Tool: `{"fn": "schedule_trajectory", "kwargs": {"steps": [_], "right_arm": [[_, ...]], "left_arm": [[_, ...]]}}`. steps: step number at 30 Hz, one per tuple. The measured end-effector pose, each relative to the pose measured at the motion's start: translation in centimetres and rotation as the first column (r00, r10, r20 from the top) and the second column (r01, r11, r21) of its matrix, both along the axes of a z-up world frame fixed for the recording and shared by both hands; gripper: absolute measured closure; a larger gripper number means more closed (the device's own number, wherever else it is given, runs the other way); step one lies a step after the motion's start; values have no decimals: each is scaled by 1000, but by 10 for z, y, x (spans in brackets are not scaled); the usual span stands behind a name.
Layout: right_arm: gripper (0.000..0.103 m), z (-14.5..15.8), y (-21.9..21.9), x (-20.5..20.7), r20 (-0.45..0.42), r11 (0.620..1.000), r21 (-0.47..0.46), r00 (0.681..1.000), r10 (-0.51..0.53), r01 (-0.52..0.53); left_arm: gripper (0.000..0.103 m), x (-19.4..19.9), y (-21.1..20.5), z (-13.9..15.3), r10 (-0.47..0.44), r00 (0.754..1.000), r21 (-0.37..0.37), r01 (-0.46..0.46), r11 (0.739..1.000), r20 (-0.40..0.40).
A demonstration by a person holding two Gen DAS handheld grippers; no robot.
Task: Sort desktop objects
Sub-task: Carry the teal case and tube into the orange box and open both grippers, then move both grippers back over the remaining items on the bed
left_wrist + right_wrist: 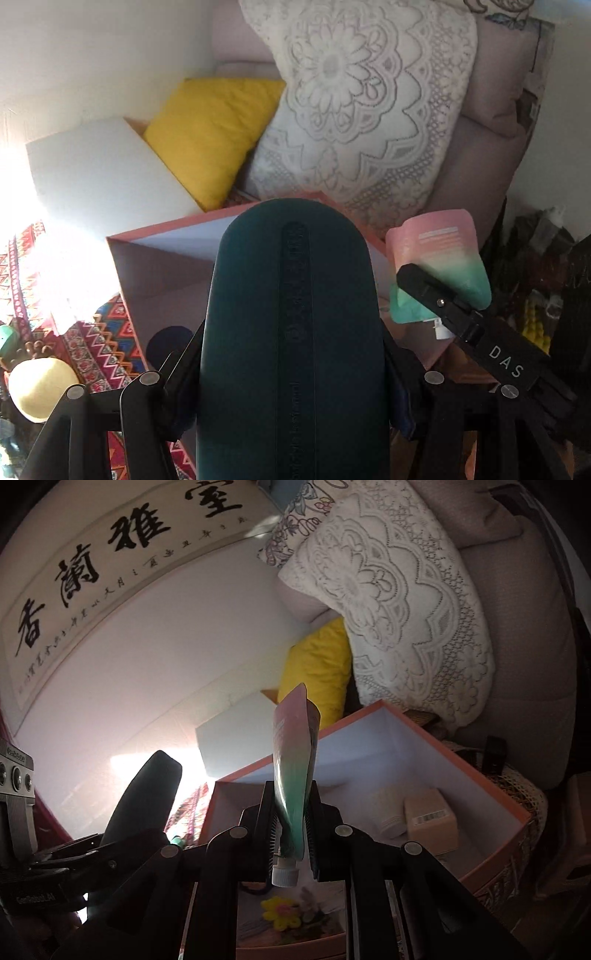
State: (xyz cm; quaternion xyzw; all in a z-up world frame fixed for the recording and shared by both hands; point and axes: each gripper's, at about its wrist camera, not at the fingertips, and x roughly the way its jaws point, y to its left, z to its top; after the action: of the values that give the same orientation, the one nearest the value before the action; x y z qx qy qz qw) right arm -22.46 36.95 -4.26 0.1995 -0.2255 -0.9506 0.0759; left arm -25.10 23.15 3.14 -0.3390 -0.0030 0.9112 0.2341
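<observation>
My left gripper is shut on a dark teal oblong case, which stands upright and fills the middle of the left wrist view. Behind it an open pink box shows its pale inside. My right gripper is shut on a soft tube that fades from pink to green, white cap pointing down. The tube hangs over the near left corner of the pink box. A beige carton and a white jar lie inside the box. The right gripper and tube also show beside the case.
A yellow cushion and a lace cushion lean on a sofa behind the box. A white box stands to the left. A patterned cloth covers the table. A calligraphy scroll hangs on the wall. A yellow flower ornament lies below the gripper.
</observation>
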Motion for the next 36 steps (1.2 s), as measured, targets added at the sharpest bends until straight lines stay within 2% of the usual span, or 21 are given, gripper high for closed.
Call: {"fn": "schedule_trajectory", "kwargs": {"steps": [5, 7, 8, 9, 10, 12, 17, 22, 28, 31, 33, 36], "right_arm": [[88, -25, 7, -22, 91, 1000, 9, 996, -19, 18], [79, -33, 4, -26, 129, 999, 31, 991, -31, 27], [56, -35, 5, -28, 136, 999, 39, 990, -41, 35], [39, -36, 3, -26, 131, 998, 40, 990, -52, 47], [13, -35, 4, -23, 112, 997, 36, 992, -65, 62], [11, -32, 3, -18, 81, 997, 36, 994, -76, 73], [11, -26, -10, -15, 53, 997, 36, 996, -73, 71], [8, -12, -52, -11, 13, 994, 96, 998, -56, 54], [6, 2, -142, -8, -35, 977, 189, 994, 105, -97], [2, 1, -194, -4, -32, 950, 220, 972, 234, -222], [1, -7, -231, -3, 14, 911, 228, 936, 351, -345], [1, -23, -282, -4, 102, 847, 260, 886, 453, -463]], "left_arm": [[36, -28, 33, -28, -10, 998, -25, 12, 1000, 58], [36, -34, 39, -37, -3, 997, -57, 8, 998, 74], [35, -36, 40, -39, 9, 997, -62, -5, 998, 72], [32, -34, 37, -36, 28, 998, -54, -25, 998, 51], [27, -32, 33, -33, 46, 999, -41, -44, 998, 29], [12, -27, 22, -24, 78, 997, -1, -78, 997, -6], [11, -15, -10, -10, 119, 993, 53, -118, 992, -22], [11, 17, -57, -6, 186, 981, 71, -183, 981, -48], [11, 70, -134, -25, 303, 953, 28, -302, 953, -18], [11, 99, -182, -44, 382, 924, -1, -382, 924, 7], [10, 115, -214, -61, 430, 902, -35, -429, 903, 35], [10, 133, -255, -90, 479, 873, -87, -472, 877, 89]]}}
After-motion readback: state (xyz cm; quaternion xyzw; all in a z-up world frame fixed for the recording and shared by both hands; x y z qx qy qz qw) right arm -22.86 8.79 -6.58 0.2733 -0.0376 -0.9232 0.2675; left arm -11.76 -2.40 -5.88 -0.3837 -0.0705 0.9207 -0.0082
